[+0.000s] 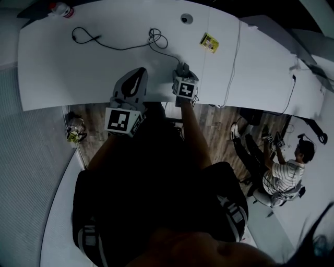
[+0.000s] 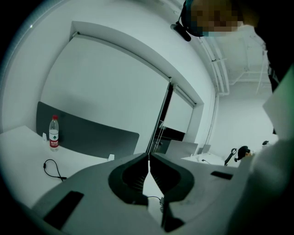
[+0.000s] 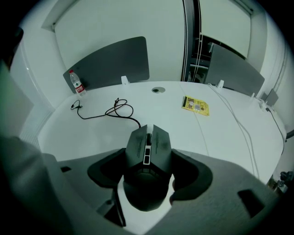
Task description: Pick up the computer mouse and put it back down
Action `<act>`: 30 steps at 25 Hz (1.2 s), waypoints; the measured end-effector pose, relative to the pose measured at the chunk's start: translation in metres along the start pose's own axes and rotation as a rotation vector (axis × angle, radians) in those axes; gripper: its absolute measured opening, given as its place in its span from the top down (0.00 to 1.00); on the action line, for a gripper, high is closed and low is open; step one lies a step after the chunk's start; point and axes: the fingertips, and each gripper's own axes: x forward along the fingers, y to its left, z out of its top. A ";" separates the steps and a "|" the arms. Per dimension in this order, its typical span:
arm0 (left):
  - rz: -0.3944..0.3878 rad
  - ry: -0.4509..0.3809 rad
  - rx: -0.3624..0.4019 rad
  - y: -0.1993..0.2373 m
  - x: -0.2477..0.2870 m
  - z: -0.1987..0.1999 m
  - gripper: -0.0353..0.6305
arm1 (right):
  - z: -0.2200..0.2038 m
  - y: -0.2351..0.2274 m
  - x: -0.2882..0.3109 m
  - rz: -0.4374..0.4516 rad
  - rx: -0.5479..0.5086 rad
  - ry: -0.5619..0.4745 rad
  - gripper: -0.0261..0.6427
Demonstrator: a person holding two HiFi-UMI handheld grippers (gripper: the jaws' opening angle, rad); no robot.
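A dark grey computer mouse [image 3: 148, 158] sits between the jaws of my right gripper [image 3: 148, 176]. The jaw pads press on both of its sides. Its black cable [image 3: 120, 110] runs forward into a loose coil on the white desk [image 3: 216, 137]. I cannot tell whether the mouse rests on the desk or hangs just above it. In the head view the mouse [image 1: 182, 68] and right gripper [image 1: 183, 73] are near the desk's front edge. My left gripper [image 1: 136, 75] is to their left, shut with nothing in it [image 2: 148, 159], and tilted up toward the wall.
At the desk's far left corner stands a water bottle [image 1: 61, 9]. A yellow card [image 1: 209, 42] and a white cable [image 1: 233, 62] lie right of the mouse. Beyond them is a round grommet [image 1: 186, 19]. Grey divider panels [image 3: 110, 62] back the desk. A person [image 1: 284, 169] sits at right.
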 end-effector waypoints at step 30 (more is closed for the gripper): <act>0.001 -0.100 -0.014 0.012 -0.052 0.051 0.93 | 0.078 0.052 -0.079 0.078 -0.032 -0.237 0.53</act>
